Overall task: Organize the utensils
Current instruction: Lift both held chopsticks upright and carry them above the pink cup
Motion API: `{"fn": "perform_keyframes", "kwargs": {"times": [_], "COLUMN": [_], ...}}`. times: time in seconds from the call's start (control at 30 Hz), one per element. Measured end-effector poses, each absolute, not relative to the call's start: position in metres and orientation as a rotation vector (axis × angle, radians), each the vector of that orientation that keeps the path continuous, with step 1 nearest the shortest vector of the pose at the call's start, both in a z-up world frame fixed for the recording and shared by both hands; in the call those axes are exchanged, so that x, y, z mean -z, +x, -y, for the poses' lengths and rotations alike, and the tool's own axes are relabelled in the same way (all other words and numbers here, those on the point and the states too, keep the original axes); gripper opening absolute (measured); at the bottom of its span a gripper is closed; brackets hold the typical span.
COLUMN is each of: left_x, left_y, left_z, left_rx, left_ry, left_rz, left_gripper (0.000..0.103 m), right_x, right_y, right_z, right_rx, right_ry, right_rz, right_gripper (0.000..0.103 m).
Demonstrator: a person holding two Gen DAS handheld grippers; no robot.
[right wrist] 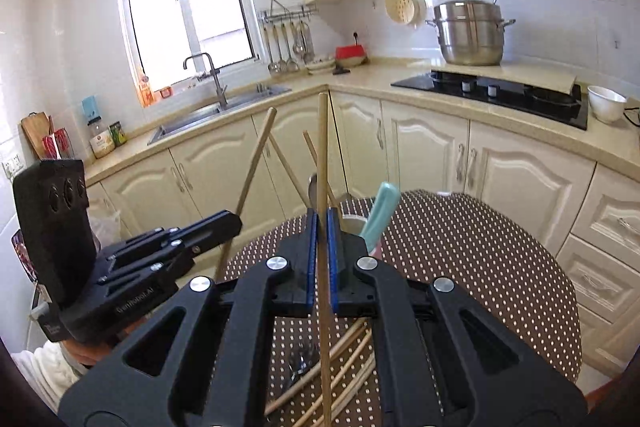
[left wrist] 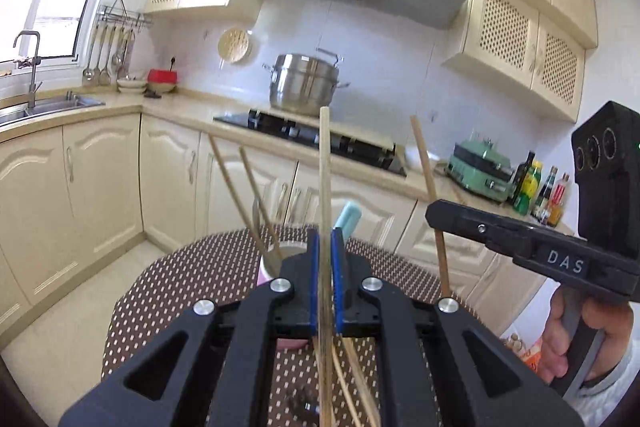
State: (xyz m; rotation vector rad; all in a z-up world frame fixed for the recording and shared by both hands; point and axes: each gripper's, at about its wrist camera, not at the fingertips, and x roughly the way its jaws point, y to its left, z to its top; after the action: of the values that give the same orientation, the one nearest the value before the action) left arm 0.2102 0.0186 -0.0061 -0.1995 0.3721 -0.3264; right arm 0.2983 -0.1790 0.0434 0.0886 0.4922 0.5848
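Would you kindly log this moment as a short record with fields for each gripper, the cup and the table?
left gripper: jaws shut on one chopstick, which stands nearly upright
right gripper: jaws shut on a second chopstick, also nearly upright
cup: on the table beyond the grippers, already holding chopsticks and a light blue handle
table: brown cloth with white dots
loose chopsticks: several lie on the cloth under the grippers
metal utensil: lies among them; type unclear

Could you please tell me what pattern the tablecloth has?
The tablecloth is brown with a grid of small white dots, clearest in the right wrist view.
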Motion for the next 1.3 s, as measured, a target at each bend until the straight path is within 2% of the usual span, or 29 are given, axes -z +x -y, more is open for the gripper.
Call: {"fn": "perform_keyframes", "kwargs": {"times": [0.3, 0.77, 1.13, 1.3], "left_x": [-0.006, -0.002, 0.002, 0.014], "left_y": [0.232, 0.276, 0.302, 0.314], "left_z": [-0.028, -0.038, -0.02, -0.017], "left_rx": [0.335, 0.306, 0.217, 0.19], "left_ry": [-0.294, -0.405, -0.319, -0.285], "left_rz": [-0.22, -0.083, 0.065, 0.062], "left_gripper": [0.006, 0.006, 0.006, 0.006], "right_x": [-0.061, -0.07, -0.054, -0.036], "right_y": [0.319, 0.346, 0.372, 0.384], "right_z": [0.173, 0.169, 0.163, 0.161], "right_rx": [-0.582, -0.536, -0.485, -0.486], "right_ry": [0.141, 0.188, 0.232, 0.241], "right_rz": [-0.395, -0.246, -0.115, -0.12], "right_gripper": [0.005, 0.005, 0.005, 0.006]}}
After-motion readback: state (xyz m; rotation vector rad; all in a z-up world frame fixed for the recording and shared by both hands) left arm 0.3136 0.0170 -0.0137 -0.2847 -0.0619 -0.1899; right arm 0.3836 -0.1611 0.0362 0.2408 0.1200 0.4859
